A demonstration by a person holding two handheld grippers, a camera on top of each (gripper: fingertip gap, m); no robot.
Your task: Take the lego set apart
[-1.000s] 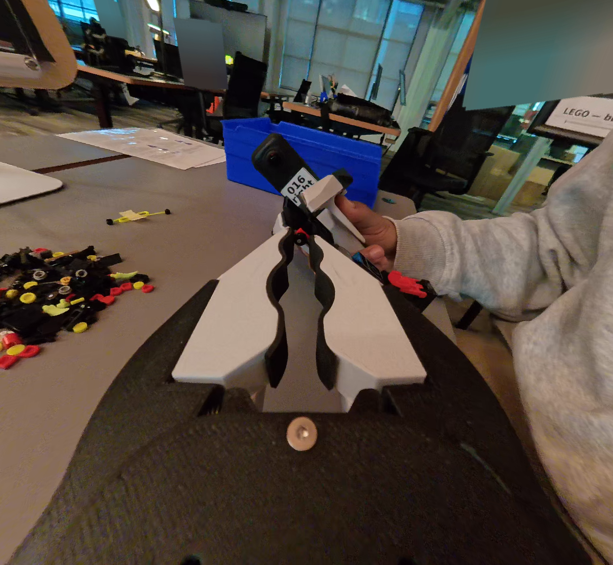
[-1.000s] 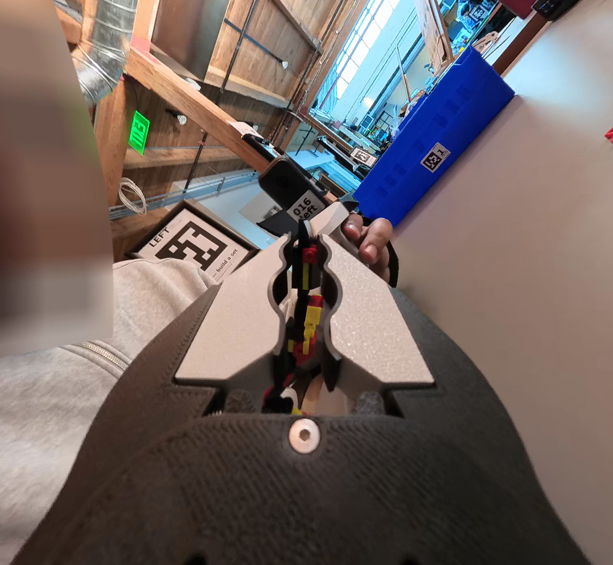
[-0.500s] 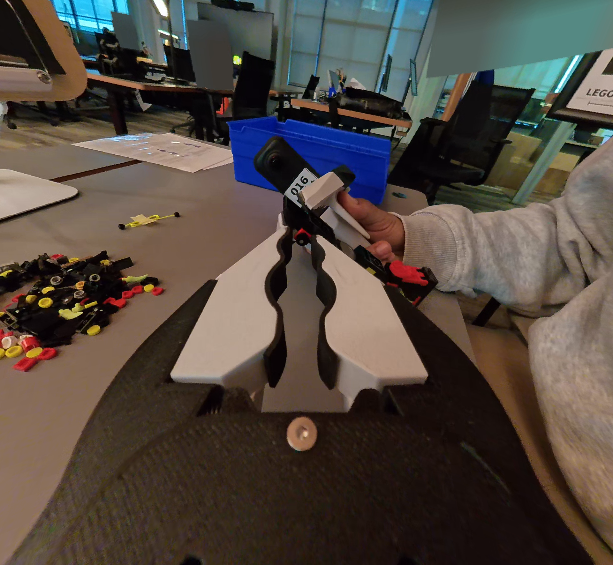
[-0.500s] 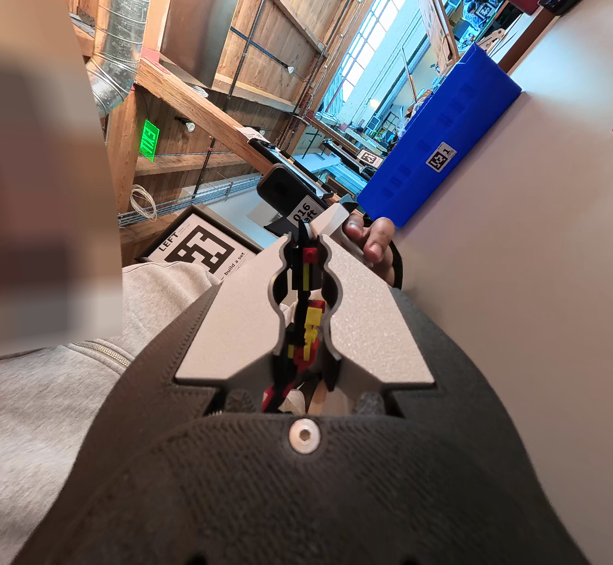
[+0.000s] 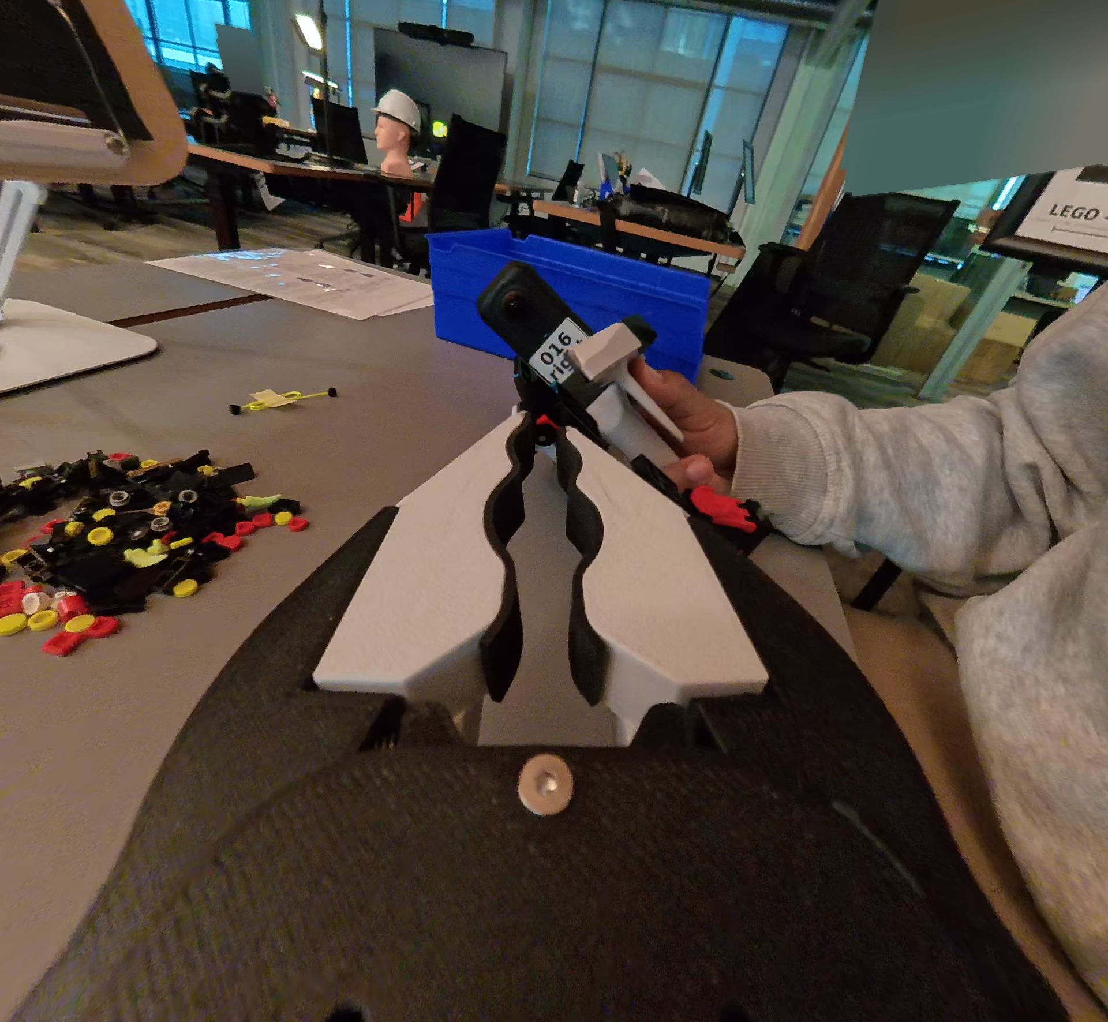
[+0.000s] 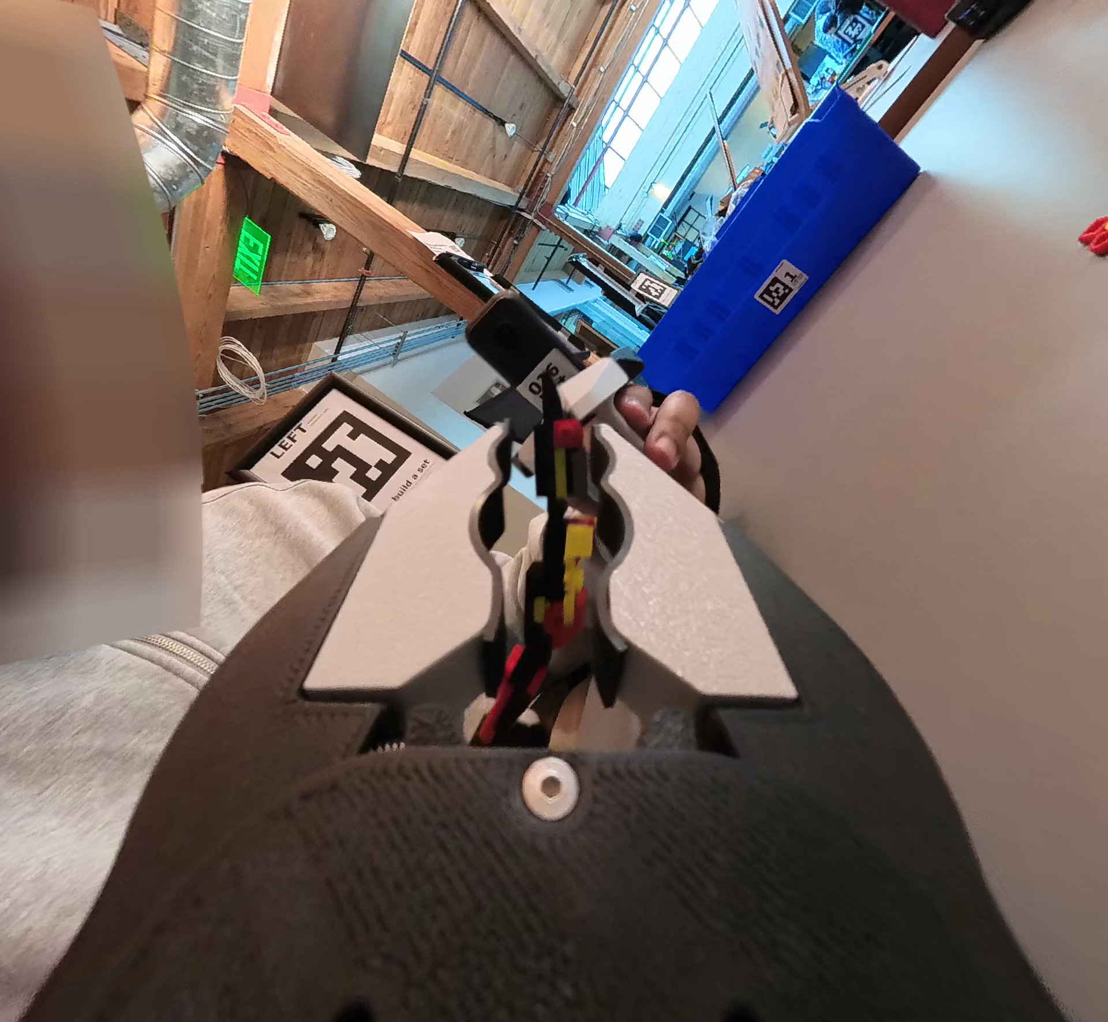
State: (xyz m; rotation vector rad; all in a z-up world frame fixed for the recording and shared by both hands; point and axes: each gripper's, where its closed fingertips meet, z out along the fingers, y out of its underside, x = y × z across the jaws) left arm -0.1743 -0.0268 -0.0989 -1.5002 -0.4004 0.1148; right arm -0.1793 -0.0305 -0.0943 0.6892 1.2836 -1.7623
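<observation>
The right tool (image 6: 548, 444) has just loosened: its jaws stand wider than half a second ago, and the black, red and yellow set (image 6: 566, 543) now sits slack between them, raised off the bench (image 5: 372, 453). The left tool (image 5: 542, 434) is clenched on the set's far tip. Likely the set is being handed over or regripped before more pieces join the pile (image 5: 120, 537) at left.
</observation>
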